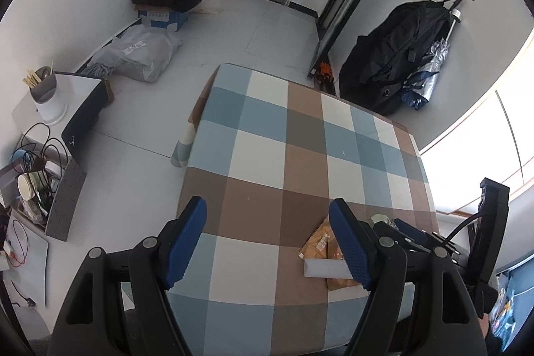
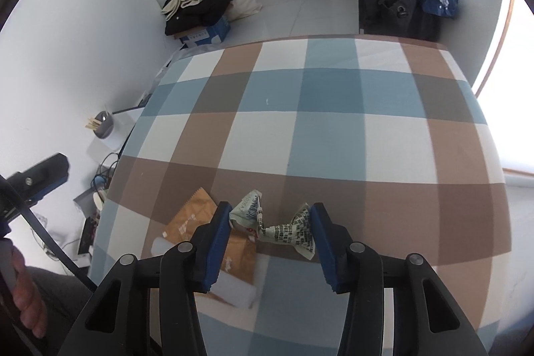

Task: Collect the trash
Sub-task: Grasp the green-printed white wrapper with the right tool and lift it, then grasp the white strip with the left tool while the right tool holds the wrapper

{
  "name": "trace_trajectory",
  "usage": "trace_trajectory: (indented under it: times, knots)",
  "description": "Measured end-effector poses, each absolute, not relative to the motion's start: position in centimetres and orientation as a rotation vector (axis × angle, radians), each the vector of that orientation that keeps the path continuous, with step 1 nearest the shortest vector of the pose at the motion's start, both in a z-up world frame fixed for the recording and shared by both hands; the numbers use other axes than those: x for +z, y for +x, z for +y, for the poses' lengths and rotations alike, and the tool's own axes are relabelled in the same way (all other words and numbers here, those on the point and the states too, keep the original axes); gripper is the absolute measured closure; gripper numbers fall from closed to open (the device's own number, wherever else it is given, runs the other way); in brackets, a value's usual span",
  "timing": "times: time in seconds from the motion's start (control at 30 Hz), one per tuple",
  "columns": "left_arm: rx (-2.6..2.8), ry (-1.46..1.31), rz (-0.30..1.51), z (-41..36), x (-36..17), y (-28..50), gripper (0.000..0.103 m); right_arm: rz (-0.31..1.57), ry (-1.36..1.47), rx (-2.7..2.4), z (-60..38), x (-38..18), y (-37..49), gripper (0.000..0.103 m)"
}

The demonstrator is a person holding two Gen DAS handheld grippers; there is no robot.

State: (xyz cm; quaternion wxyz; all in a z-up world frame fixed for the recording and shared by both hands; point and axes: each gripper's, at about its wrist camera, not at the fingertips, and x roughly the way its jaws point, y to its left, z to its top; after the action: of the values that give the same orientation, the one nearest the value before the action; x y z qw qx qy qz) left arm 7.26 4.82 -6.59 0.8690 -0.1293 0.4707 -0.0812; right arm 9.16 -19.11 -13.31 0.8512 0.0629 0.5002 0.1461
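1. You are holding the right hand-held gripper (image 2: pixel 271 216) over the near part of the tabletop (image 2: pixel 333 129), which is wearing a blue, white and brown checked cloth.
2. Its blue fingertips (image 2: pixel 223 216) are pressing on both ends of a crumpled printed wrapper (image 2: pixel 277 224), so that gripper is gripping the wrapper just above the cloth.
3. Just to the left of the wrapper, an orange packet (image 2: pixel 193 219) is lying flat on the tabletop, and a white paper roll (image 2: pixel 233 286) is resting across its near end; both are partly hidden by the left finger.
4. You are holding the left hand-held gripper (image 1: pixel 268 232) over the near left part of the same tabletop, its jaws standing wide apart with nothing but cloth between them.
5. In the left wrist view, the orange packet and white roll are lying beside that gripper's right finger (image 1: pixel 350 242), partly hidden behind it.
6. Your left hand (image 2: pixel 25 296) is showing at the lower left edge of the right wrist view.
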Motion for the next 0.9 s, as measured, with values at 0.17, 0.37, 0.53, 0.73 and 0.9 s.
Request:
trace_trajectory:
  times: [0.17, 0.37, 0.53, 0.73, 0.9]
  knots:
    - [-0.278, -0.24, 1.044, 2.5, -7.6, 7.0, 0.03, 1.026, 0.186, 0.297, -21.7, -12.5, 8.1, 0.056]
    - [-0.377, -0.229, 1.142, 0.3, -9.5, 7.0, 0.03, 0.991, 0.272, 0.272, -24.9, -12.5, 6.5, 0.056]
    - [-0.371, -0.194, 1.197, -0.6, -11.0, 6.8, 0.03, 0.981, 0.287, 0.252, -26.6, -12.9, 6.5, 0.056]
    - [-0.343, -0.151, 1.207, -1.4, -12.0, 6.8, 0.03, 0.975, 0.325, 0.278, -27.3, -12.9, 6.4, 0.056]
    - [-0.35, -0.106, 1.207, -2.1, -12.4, 6.7, 0.042, 0.957, 0.324, 0.296, -27.5, -12.5, 6.2, 0.056]
